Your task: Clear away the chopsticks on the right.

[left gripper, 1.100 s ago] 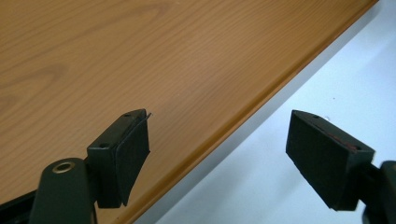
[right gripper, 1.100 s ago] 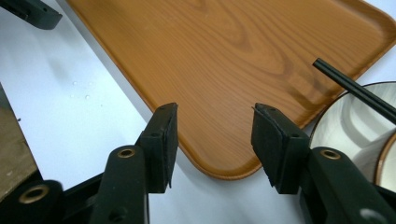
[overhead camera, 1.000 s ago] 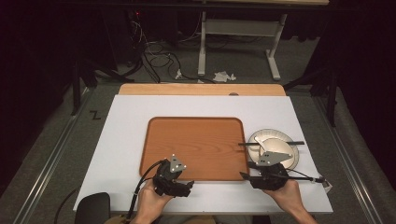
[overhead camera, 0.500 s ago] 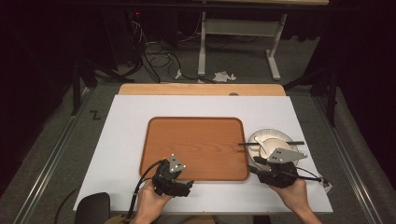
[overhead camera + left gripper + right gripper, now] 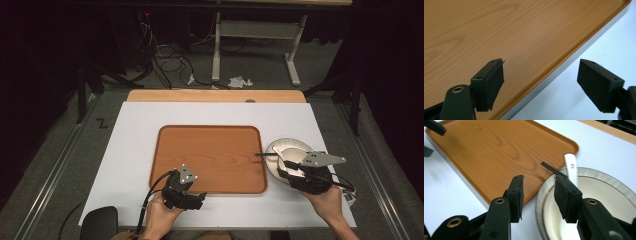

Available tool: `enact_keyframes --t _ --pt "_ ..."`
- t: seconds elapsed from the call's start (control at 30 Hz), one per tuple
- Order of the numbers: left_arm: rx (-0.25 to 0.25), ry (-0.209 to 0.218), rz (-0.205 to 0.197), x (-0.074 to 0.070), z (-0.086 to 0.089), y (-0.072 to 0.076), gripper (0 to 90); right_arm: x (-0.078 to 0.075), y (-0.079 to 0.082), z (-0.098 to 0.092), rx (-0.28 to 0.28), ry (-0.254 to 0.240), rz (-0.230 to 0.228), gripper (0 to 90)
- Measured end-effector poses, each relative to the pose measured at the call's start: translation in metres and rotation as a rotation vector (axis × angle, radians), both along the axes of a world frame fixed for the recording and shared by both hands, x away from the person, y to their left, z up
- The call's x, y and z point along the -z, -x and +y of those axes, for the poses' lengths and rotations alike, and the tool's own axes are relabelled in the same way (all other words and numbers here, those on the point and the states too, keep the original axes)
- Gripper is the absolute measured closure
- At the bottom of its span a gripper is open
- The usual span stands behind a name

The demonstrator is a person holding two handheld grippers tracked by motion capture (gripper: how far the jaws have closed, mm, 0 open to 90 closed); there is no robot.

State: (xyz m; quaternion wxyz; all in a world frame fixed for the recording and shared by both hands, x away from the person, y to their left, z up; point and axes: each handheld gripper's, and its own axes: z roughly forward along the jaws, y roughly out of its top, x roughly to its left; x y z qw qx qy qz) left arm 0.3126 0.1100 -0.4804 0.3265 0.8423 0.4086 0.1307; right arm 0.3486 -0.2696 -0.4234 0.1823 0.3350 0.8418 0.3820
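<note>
You've got a white table in front of you, with a strip of pale wood running along its far edge. Sitting flat on the white top, about in the middle, is a brown wooden tray with rounded corners, its near rim close to your side. Just to the right of it there's a round plate with a silvery rim, its edge right up against the tray's right side; from the right gripper view the plate sits just beside the tray.
</note>
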Motion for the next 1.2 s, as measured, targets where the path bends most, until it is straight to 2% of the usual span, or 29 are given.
enact_keyframes --t 0.17,0.37,0.4,0.57,0.77,0.87,0.9,1.03,1.2 --pt "-0.005 0.005 0.003 0.001 0.0 0.0 21.7 -0.006 -0.006 -0.011 0.03 0.016 0.008 61.2" --pt "-0.006 0.004 0.003 0.001 0.0 0.0 21.6 -0.016 -0.013 -0.025 0.035 0.031 -0.007 66.9" --pt "-0.009 0.004 0.003 0.001 0.0 0.0 21.6 -0.019 -0.017 -0.031 0.044 0.052 -0.006 67.4" --pt "-0.011 0.002 0.007 0.002 0.0 -0.001 21.7 -0.024 -0.025 -0.04 0.056 0.081 -0.006 67.8" --pt "-0.023 0.01 0.002 0.001 0.003 0.0 21.6 -0.029 -0.038 -0.053 0.082 0.083 -0.006 69.3" --pt "-0.024 0.008 0.004 0.001 0.003 0.0 21.6 -0.029 -0.043 -0.057 0.1 0.079 0.01 69.7" --pt "-0.024 0.007 0.004 0.001 0.003 0.001 21.6 -0.029 -0.051 -0.063 0.116 0.089 0.015 70.4" --pt "-0.038 0.012 0.0 0.001 0.006 0.003 21.6 -0.027 -0.063 -0.073 0.141 0.097 0.042 71.6" --pt "-0.055 0.007 0.003 0.001 0.009 0.005 21.6 -0.017 -0.082 -0.084 0.173 0.126 0.094 72.7"
